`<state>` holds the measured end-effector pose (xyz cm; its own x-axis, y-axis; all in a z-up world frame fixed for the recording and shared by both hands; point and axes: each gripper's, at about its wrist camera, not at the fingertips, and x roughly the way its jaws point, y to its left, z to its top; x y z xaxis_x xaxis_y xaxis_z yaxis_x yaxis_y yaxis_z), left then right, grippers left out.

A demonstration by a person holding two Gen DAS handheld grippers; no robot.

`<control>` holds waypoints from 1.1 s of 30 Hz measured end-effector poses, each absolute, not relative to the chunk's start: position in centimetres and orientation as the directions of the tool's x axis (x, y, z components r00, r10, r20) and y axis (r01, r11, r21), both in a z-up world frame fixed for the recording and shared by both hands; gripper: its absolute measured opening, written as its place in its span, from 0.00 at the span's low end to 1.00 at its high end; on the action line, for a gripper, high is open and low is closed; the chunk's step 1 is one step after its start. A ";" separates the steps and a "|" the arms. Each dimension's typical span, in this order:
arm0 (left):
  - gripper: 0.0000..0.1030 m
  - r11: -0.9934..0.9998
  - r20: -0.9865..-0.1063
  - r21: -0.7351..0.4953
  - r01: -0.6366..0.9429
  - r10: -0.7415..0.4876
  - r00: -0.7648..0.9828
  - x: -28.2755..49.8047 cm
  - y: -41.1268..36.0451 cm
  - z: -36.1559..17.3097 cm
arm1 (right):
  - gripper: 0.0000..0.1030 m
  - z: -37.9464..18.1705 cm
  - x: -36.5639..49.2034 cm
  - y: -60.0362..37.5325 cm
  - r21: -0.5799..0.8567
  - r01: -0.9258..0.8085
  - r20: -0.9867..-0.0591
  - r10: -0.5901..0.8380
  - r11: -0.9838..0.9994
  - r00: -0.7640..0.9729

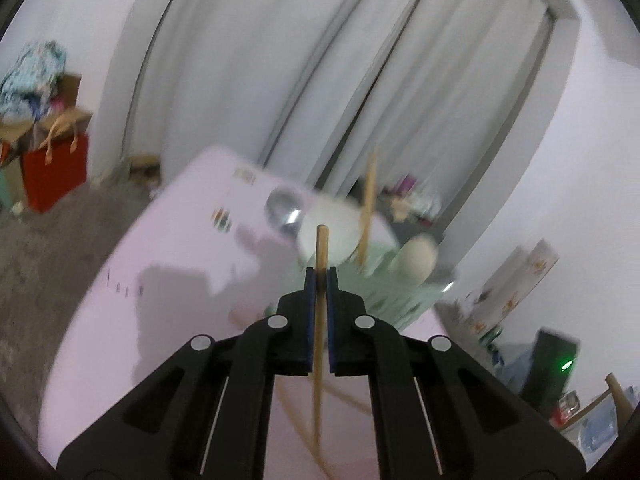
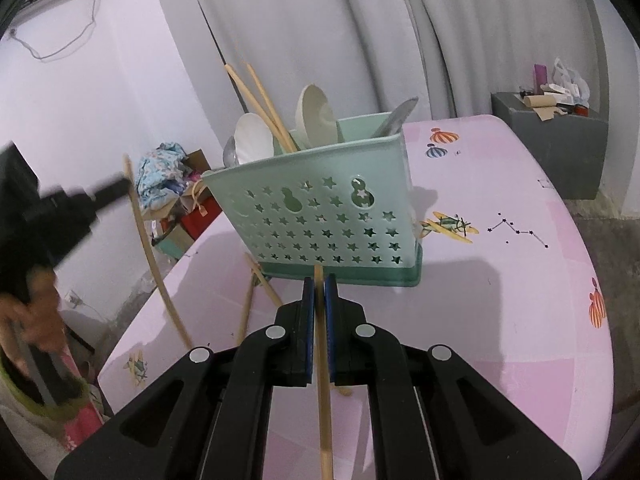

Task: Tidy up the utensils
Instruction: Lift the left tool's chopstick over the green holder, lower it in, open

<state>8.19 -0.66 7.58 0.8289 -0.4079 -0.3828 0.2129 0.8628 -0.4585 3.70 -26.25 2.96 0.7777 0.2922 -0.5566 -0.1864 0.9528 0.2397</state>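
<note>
Chopsticks sit in both your grippers. Your right gripper is clamped on a wooden chopstick that runs back between its blue pads toward you, its tip poking out just short of the green utensil basket. Your left gripper is likewise pinched tight on a second chopstick, whose end stands up past the fingertips; from the right wrist view that gripper shows as a dark blur well to the left of the basket, the stick hanging down from it in a long bend.

Just in front of the basket, on the pink tablecloth, a few loose chopsticks lie crossed, touching its lower left corner.

The basket itself stands upright on the table, star-shaped holes across its near wall. Inside it two white spoons rise above the rim, with a pair of chopsticks leaning out to the upper left and a metal spoon at the left end.

Beyond the basket hang grey curtains; to its far right stands a grey box with clutter on top.
</note>
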 end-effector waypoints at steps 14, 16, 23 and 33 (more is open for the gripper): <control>0.03 0.829 -0.100 -0.392 0.399 -0.470 0.877 8.3 -3.5 18.2 | 0.05 3.4 3.7 -26.5 0.255 -0.193 -0.543 0.305 0.948 0.782; 0.03 0.828 -0.067 -0.380 0.412 -0.469 0.881 8.4 -3.8 19.4 | 0.05 3.5 3.7 -26.6 0.258 -0.192 -0.541 0.306 0.947 0.784; 0.03 0.859 -0.009 -0.314 0.404 -0.428 0.904 10.6 -6.2 21.2 | 0.05 3.7 3.8 -26.8 0.264 -0.192 -0.536 0.309 0.945 0.786; 0.03 0.906 -0.116 -0.231 0.353 -0.386 0.915 14.4 -9.1 16.8 | 0.05 3.7 3.7 -27.1 0.262 -0.192 -0.538 0.308 0.946 0.785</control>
